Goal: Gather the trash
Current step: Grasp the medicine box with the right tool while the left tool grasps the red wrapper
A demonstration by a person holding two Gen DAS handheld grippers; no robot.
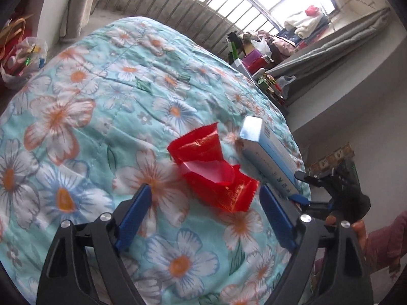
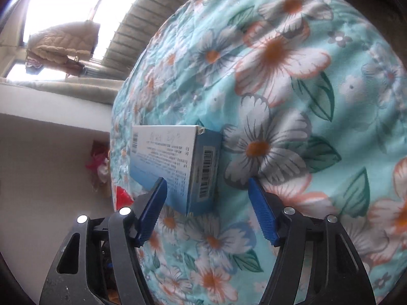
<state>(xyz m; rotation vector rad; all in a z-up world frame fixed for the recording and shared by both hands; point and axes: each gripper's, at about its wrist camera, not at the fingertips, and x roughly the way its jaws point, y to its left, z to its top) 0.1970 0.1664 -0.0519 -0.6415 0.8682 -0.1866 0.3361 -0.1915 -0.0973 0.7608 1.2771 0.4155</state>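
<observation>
Trash on the bed: a crumpled red wrapper [image 1: 213, 170] and a small blue-and-white box [image 2: 175, 167], both lying on the floral quilt [image 1: 84, 117] near its edge, the box just beside the wrapper.

Left gripper [image 1: 203, 193]: jaws stand fairly wide, empty. The wrapper lies just ahead of the tips and between their lines, its near corner closest to the right-hand pad. No pad touches it. Placement looks deliberate: a flat, crinkly film needs a pad on either side before a pinch can catch it.

Right gripper [image 2: 206, 185]: jaws part-way apart, straddling the box's near end. The left-hand pad overlaps the printed top face in view; the right-hand pad sits clear of the barcode side, over a quilt flower. Cannot see any pad pressing, so I judge the box not gripped yet. Box lies flat with one long side toward the jaws, an easy span for them.

Pose: both tools pitch downward at the quilt. In the left camera the right gripper shows at the far right, past the box, with a hand [image 1: 356, 228] and a pink sleeve [image 1: 386, 241] behind it.

A plastic bag [image 1: 23, 61] with colourful scraps sits on the floor beyond the bed, possibly where the trash goes.
</observation>
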